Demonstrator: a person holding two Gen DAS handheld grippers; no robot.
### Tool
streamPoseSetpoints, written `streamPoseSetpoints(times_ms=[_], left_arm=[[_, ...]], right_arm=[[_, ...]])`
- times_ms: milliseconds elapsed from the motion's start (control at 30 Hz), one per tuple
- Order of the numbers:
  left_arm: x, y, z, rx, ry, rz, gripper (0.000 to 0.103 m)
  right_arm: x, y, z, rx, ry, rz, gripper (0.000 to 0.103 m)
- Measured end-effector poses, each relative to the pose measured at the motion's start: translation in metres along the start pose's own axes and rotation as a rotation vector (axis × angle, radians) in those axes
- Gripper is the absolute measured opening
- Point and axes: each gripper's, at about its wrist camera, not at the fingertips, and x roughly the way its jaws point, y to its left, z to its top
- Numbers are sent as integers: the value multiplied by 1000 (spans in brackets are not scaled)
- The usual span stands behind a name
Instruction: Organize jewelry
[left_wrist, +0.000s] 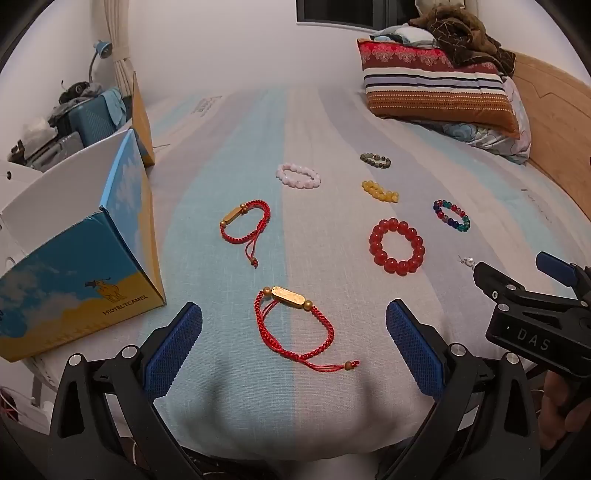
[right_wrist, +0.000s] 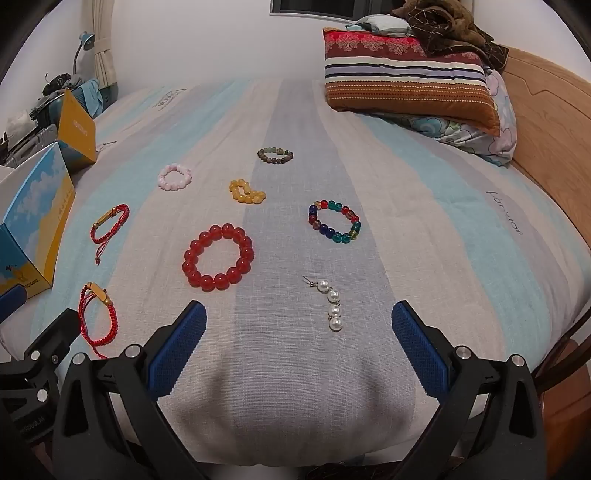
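both hand-held grippers, left (left_wrist: 293, 343) and right (right_wrist: 298, 343), tilt downward over the bed (right_wrist: 280, 387), jaws wide, empty.

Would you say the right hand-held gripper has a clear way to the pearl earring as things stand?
Probably yes: the right hand-held gripper is open, the pearl earring lies on the bedsheet just ahead between its fingers, and nothing lies between them.
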Motion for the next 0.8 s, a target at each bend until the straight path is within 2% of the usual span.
streamPoseSetpoints(times_ms=[800], left_arm=[[-1, -4, 3, -17, -10, -8, 97]], right_arm=[[2, 2, 0, 10, 5, 9, 96]])
